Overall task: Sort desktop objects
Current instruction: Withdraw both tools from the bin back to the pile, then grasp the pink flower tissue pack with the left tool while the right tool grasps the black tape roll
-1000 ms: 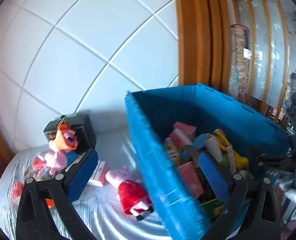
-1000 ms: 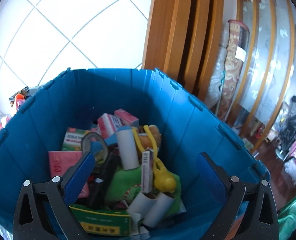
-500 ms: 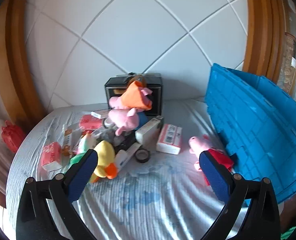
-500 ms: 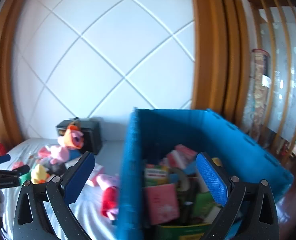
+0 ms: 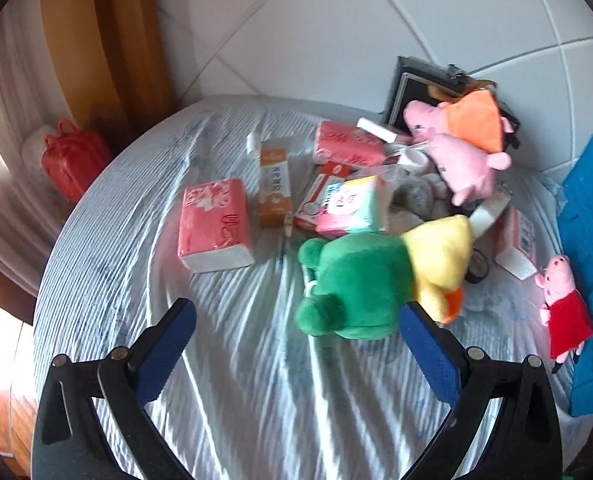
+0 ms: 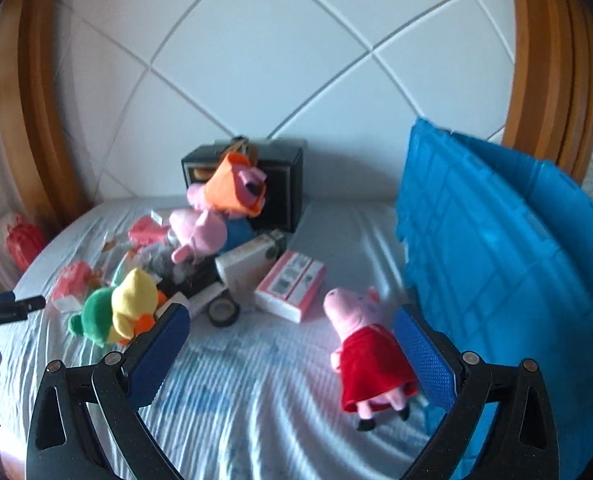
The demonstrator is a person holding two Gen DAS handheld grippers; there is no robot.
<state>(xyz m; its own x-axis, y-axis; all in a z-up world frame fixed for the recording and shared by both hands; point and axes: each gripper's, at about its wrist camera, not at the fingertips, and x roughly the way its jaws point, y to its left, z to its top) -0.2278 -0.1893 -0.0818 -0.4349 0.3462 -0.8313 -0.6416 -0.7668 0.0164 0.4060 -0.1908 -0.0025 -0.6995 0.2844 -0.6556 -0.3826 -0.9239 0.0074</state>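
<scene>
Left tool (image 5: pixel 296 354) jaws spread wide, right tool (image 6: pixel 288 352) likewise — both empty

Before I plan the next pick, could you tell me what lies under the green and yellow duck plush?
The duck plush rests on the striped white cloth, its head over a black tape roll. Anything beneath its body is hidden.

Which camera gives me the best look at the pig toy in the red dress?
The right wrist view: the pig toy lies whole and large, beside the blue crate, just ahead of the right claw. The left wrist view shows it small at the right edge.
</scene>
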